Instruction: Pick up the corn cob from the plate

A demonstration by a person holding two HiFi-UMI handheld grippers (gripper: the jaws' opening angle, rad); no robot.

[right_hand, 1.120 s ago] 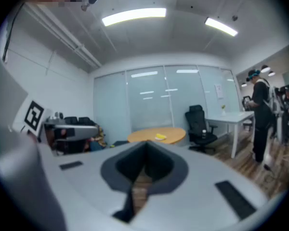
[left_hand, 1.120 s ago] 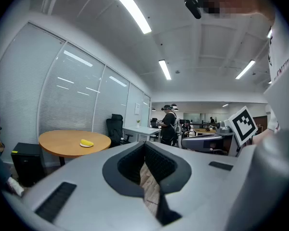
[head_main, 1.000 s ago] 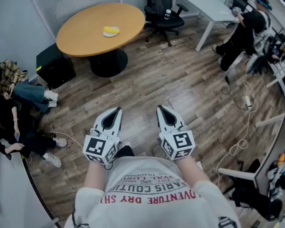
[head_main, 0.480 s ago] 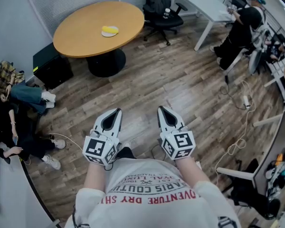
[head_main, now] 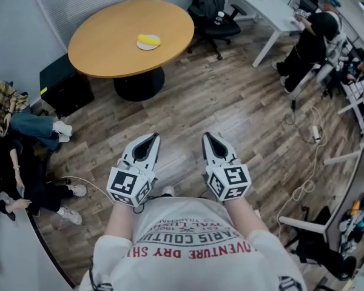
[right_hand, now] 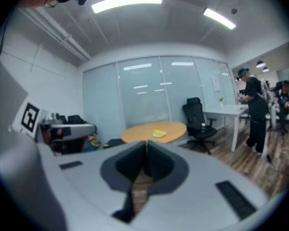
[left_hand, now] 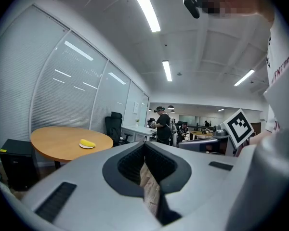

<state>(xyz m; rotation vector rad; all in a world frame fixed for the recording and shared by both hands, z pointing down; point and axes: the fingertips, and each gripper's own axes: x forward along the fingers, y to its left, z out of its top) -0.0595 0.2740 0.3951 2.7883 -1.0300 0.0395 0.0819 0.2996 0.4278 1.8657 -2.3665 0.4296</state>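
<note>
Wood floor (head_main: 230, 114), rnd table (head_main: 109, 41), ofc chair (head_main: 209, 17)

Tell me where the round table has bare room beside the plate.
The round table is bare except the plate with the corn cob, set toward the black chair. Widest free patch: between plate and the edge by the black cabinet. Tightest: the chair side.

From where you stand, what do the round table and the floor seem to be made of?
The round table: probably wood or wood-look laminate, with a smooth, matte orange-brown top. The floor: grey-brown planks with visible seams and grain; whether real wood or vinyl is unclear.
</note>
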